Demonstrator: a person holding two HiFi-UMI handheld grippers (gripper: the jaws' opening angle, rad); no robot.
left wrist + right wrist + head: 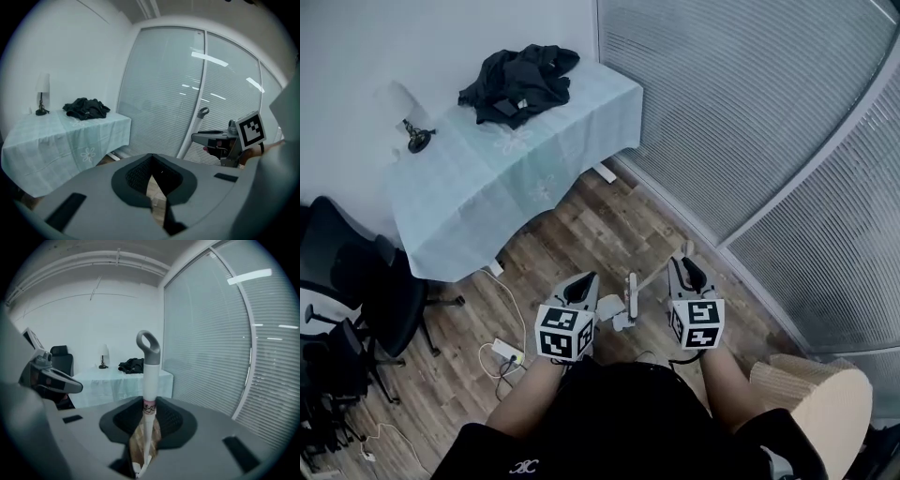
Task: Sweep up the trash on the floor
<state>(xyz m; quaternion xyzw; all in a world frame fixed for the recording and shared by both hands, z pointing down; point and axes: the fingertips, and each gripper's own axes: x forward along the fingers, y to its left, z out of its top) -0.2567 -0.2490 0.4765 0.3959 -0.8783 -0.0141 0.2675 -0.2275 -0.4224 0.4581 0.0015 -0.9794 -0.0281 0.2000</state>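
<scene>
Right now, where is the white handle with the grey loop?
The white handle is clamped in the right gripper, centre of the right gripper view, with the cloth-covered table behind it and window blinds on its right.

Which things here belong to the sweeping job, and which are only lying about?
For the job: long white handle, held in the right gripper; wooden floor.
Lying about: black clothes and lamp on the table; office chairs; power strip.
</scene>
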